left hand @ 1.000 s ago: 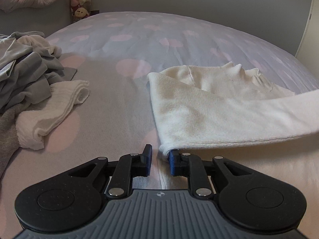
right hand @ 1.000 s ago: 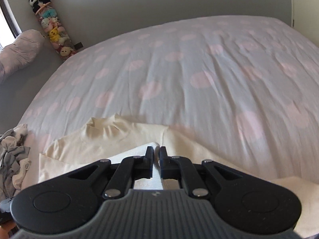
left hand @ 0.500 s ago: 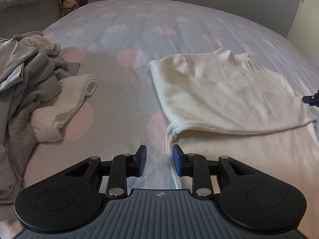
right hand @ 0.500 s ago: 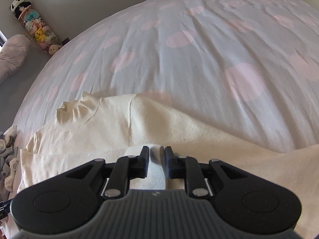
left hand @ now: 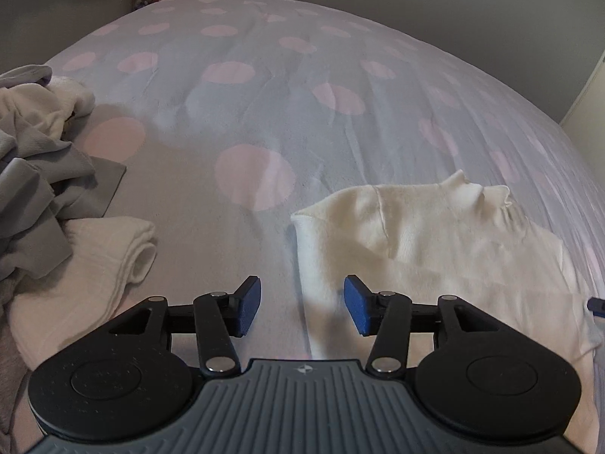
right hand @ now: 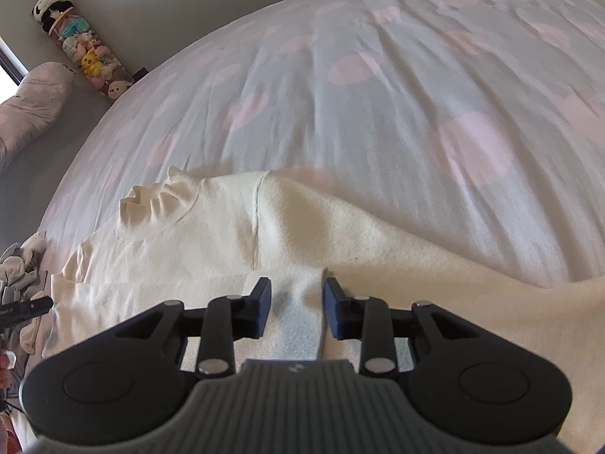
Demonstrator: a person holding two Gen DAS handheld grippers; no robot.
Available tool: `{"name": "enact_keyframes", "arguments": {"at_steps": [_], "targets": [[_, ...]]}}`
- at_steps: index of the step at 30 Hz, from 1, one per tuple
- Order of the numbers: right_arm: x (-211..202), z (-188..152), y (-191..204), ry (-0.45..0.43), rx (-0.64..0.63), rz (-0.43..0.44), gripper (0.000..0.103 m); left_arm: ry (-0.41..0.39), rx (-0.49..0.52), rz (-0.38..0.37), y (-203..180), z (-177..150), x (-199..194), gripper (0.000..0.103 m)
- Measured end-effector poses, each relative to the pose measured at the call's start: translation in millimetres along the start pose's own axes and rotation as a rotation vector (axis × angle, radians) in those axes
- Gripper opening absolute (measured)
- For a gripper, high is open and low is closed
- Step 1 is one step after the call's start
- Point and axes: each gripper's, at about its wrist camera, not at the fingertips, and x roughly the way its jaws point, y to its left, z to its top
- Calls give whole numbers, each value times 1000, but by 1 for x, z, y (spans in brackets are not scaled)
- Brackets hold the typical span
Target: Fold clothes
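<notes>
A cream sweater [left hand: 427,249] lies flat on the bed, its collar [left hand: 480,193] away from me. It also shows in the right wrist view [right hand: 196,242], with a sleeve folded across the body and its ribbed cuff [right hand: 298,317] lying loose between the jaws. My left gripper [left hand: 300,308] is open and empty, just above the sweater's left folded edge. My right gripper [right hand: 297,308] is open, its fingers either side of the cuff and not pressing it.
The bed has a grey cover with pink dots [left hand: 257,178]. A pile of grey and white clothes [left hand: 41,174] and a folded white item [left hand: 94,265] lie at the left. A pillow [right hand: 34,94] and a tube of plush toys [right hand: 83,49] stand by the wall.
Both grippers have opened. The left has let go of the sweater's folded edge and the right has let go of the sleeve cuff, which now lies on the sweater.
</notes>
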Motion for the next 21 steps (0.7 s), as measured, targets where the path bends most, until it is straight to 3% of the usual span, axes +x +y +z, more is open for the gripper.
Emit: {"name": "enact_keyframes", "arguments": {"at_steps": [2, 3, 4, 6, 7, 11, 13, 17, 21], "targets": [[1, 1, -2, -2, -7, 8, 28, 1, -14, -23, 2, 2, 9, 30], [1, 1, -3, -3, -9, 15, 23, 1, -22, -42, 3, 2, 12, 16], [1, 1, -4, -6, -11, 25, 16, -8, -31, -51, 3, 2, 13, 13], [-1, 1, -3, -17, -20, 34, 11, -33, -19, -65, 1, 2, 10, 5], [-2, 1, -2, -20, -29, 39, 7, -53, -8, -59, -1, 1, 6, 4], [-15, 1, 2, -75, -31, 73, 7, -125, -27, -82, 8, -1, -15, 4], [-13, 4, 5, -79, -27, 94, 7, -122, -35, -67, 15, 1, -16, 4], [10, 7, 12, -49, -62, 25, 7, -102, -15, -33, 15, 2, -1, 4], [27, 4, 1, -20, -5, -5, 7, -76, -7, -3, 15, -2, 18, 5]]}}
